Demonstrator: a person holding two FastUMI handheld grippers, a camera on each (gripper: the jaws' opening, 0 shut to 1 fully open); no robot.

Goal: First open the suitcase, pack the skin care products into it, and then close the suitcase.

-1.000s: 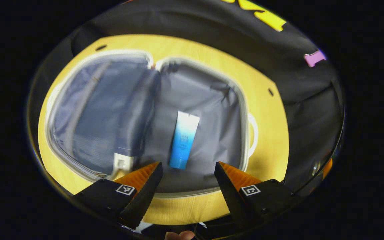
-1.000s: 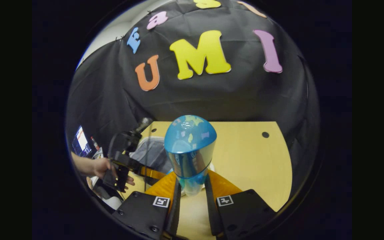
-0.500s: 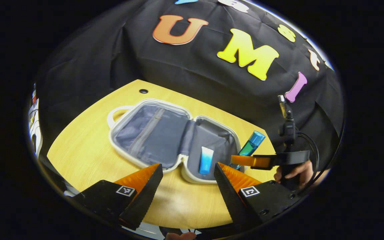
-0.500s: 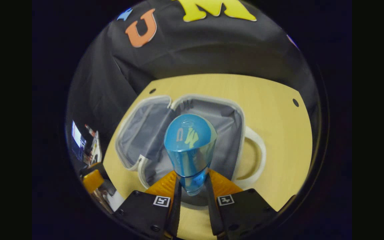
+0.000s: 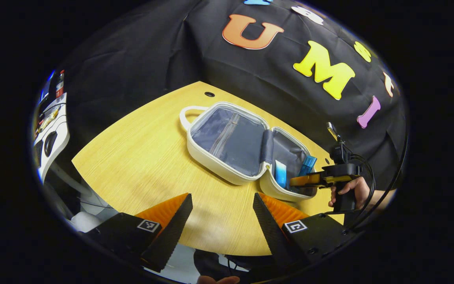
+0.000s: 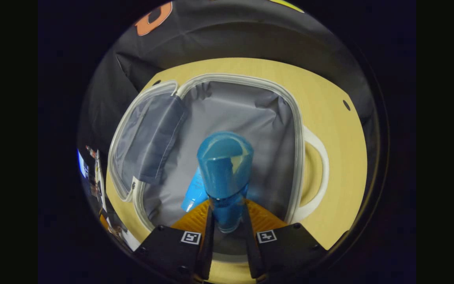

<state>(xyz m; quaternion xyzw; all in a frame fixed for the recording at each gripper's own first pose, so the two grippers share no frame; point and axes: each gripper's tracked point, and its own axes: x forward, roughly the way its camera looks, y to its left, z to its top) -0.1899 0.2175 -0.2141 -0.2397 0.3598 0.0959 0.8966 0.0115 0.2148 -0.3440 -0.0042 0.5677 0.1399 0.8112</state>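
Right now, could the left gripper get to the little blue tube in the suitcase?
Probably not easily. The left gripper is open and empty, but the right gripper, holding the blue bottle, sits over the tube in the suitcase.

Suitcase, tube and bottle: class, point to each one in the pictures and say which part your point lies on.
suitcase [image 5: 227,138], left gripper view, on the lining of its open lid half.
tube [image 5: 280,173], left gripper view, on its blue body inside the case.
bottle [image 6: 224,165], right gripper view, on its blue cap.

Wooden table [image 5: 144,157]; open white suitcase [image 5: 215,157] lying flat on it.
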